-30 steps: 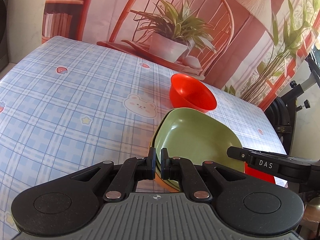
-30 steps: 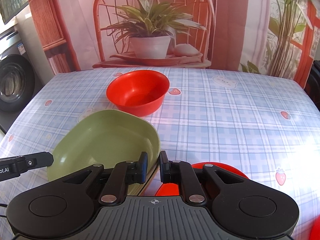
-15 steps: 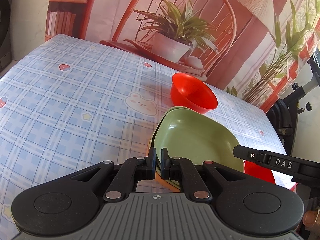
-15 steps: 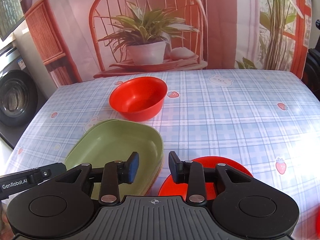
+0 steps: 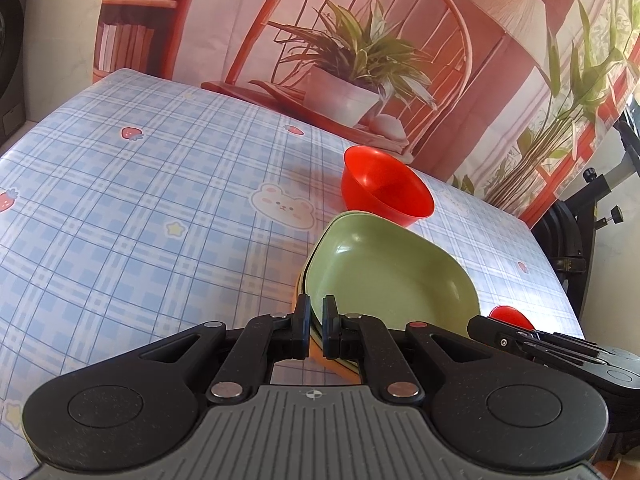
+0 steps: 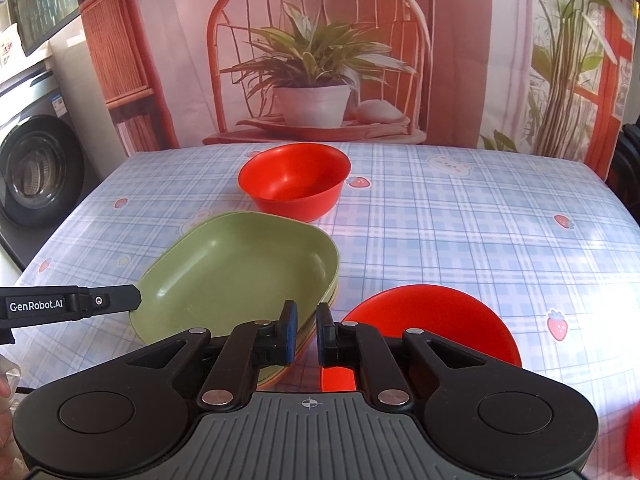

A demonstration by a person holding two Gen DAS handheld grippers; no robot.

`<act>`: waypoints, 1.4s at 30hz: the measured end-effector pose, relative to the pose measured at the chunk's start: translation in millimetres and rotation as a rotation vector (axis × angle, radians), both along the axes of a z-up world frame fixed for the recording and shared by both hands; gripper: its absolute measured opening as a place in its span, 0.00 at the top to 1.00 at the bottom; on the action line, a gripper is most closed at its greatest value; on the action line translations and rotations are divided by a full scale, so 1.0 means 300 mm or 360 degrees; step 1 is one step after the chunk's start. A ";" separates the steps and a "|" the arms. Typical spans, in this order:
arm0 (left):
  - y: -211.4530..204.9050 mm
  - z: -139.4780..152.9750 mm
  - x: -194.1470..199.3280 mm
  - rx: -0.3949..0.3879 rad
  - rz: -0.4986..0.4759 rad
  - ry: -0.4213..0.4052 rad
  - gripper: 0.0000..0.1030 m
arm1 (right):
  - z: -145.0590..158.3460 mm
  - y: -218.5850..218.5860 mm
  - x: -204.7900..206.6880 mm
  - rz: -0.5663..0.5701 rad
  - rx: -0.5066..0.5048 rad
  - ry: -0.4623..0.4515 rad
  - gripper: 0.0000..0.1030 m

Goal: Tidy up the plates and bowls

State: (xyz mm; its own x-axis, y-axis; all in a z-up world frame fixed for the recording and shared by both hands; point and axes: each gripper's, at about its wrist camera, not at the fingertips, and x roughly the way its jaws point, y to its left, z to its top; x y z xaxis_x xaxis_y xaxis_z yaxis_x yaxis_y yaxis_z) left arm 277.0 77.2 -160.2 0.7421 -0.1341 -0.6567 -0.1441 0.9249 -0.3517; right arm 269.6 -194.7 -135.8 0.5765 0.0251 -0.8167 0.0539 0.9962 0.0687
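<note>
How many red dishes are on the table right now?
2 clearly: a red bowl behind the green plates, a red plate near, right of them. A red sliver at the frame's right edge may be a third.

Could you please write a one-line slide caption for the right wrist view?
Right gripper shut and empty beside stacked green plates, a red plate alongside, a red bowl behind.
</note>
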 end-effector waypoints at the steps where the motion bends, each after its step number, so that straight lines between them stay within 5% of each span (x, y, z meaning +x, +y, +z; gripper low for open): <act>1: -0.001 0.000 -0.002 0.0003 0.0000 -0.0003 0.94 | -0.001 -0.001 -0.001 0.0003 0.0002 -0.0004 0.91; 16: -0.005 0.002 0.010 0.0039 -0.0012 0.0022 0.94 | -0.032 0.033 -0.006 -0.0002 -0.0070 0.0026 0.91; 20: 0.007 0.015 0.021 0.0011 -0.0037 0.0078 0.94 | -0.020 0.008 0.010 -0.0076 0.0021 0.0070 0.92; 22: 0.010 0.048 0.021 0.0034 -0.0044 0.0072 0.91 | 0.014 -0.014 0.026 -0.0091 0.0095 0.0070 0.90; 26: 0.009 0.144 0.019 0.0139 -0.0063 -0.0020 0.69 | 0.106 -0.025 0.046 -0.0036 0.0027 -0.0035 0.79; 32: 0.007 0.329 0.047 0.0255 -0.0126 -0.0200 0.68 | 0.245 -0.075 0.081 0.0003 -0.0081 -0.0148 0.79; 36: -0.013 0.413 0.093 0.0313 -0.0202 -0.0250 0.68 | 0.282 -0.149 0.119 -0.0098 0.0027 -0.0150 0.79; 42: -0.046 0.425 0.180 0.0313 -0.0321 -0.0233 0.65 | 0.248 -0.183 0.165 -0.0162 0.0069 -0.0108 0.79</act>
State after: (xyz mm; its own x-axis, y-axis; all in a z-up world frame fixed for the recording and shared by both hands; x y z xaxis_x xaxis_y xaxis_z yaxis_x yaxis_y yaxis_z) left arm 331.1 63.4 -32.6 0.8021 -0.1694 -0.5726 0.0883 0.9820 -0.1669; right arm 319.0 -249.6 -61.3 0.6316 -0.0023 -0.7753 0.1486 0.9818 0.1182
